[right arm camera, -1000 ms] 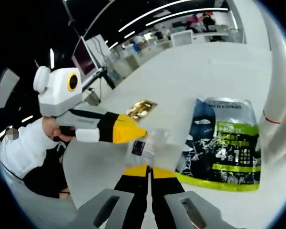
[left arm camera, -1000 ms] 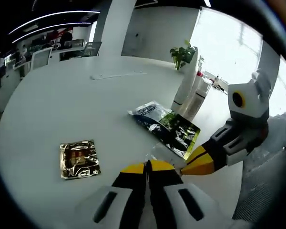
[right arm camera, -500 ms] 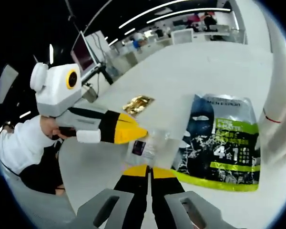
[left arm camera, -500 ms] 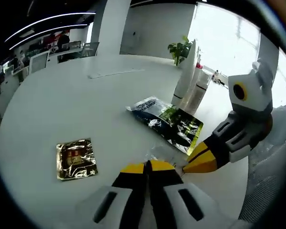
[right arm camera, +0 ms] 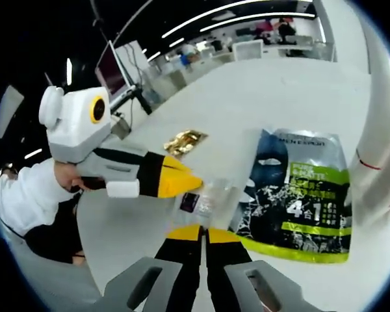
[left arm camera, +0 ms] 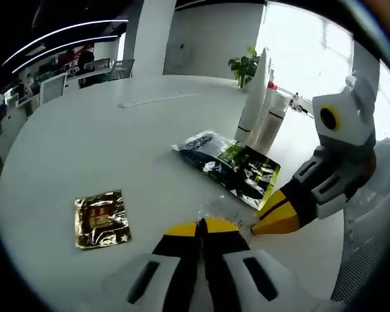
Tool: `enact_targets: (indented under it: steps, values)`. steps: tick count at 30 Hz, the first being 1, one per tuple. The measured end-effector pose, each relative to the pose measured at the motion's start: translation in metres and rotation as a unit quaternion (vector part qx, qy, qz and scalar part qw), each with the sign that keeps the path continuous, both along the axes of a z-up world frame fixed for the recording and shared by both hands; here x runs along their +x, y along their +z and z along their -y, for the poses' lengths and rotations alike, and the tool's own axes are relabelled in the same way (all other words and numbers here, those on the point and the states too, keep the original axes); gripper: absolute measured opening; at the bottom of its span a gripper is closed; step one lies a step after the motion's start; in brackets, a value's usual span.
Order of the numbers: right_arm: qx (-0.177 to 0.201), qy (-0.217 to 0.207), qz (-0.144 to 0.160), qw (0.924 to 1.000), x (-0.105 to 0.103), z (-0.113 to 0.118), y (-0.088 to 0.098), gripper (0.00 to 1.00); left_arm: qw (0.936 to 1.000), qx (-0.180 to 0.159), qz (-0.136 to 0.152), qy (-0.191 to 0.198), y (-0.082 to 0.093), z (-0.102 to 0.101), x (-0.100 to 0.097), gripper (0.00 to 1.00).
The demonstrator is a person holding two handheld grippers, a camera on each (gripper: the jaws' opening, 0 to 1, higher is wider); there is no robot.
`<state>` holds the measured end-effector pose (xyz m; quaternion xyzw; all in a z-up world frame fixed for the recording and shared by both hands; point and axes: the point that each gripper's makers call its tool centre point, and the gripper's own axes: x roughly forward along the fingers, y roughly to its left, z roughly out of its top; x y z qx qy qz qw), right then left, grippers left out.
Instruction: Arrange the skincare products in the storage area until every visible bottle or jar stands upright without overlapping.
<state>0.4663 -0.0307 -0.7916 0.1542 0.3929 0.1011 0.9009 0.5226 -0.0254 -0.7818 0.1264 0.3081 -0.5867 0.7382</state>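
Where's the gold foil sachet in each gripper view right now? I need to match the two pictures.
Left gripper view: the gold foil sachet lies flat on the white table, lower left, left of this view's own jaws.
Right gripper view: the same sachet is small, above centre-left, beyond the left gripper.
Shared landmark: the black-and-green pouch, lying flat in both.

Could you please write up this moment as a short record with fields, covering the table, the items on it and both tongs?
surface: white table
left tongs: jaws together on the clear sachet
right tongs: jaws together on the same sachet
dark and green pouch: lying flat, just right of the sachet in the right gripper view
gold foil packet: lying flat, apart from the others
white bottles: upright beyond the pouch
plant: at the far edge
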Motion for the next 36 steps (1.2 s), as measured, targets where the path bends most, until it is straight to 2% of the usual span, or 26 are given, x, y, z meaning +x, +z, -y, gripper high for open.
enact_targets:
  steps: [11, 22, 32, 36]
  values:
    - [-0.007, 0.004, 0.002, 1.0000, 0.001, 0.001, 0.000, 0.00, 1.0000, 0.001, 0.008, -0.002, -0.003, 0.002, 0.001, 0.00]
    - [-0.031, 0.016, 0.010, 0.9993, -0.001, 0.003, 0.006, 0.00, 0.9999, 0.000, 0.015, -0.007, -0.002, 0.002, 0.000, 0.00]
    - [-0.050, 0.014, 0.034, 0.9981, 0.001, 0.010, 0.019, 0.00, 0.9999, 0.001, 0.015, -0.008, -0.002, 0.002, 0.000, 0.00]
    - [-0.082, 0.035, 0.054, 0.9946, 0.008, 0.007, 0.025, 0.00, 0.9998, 0.002, 0.018, -0.007, -0.003, 0.003, 0.000, 0.00]
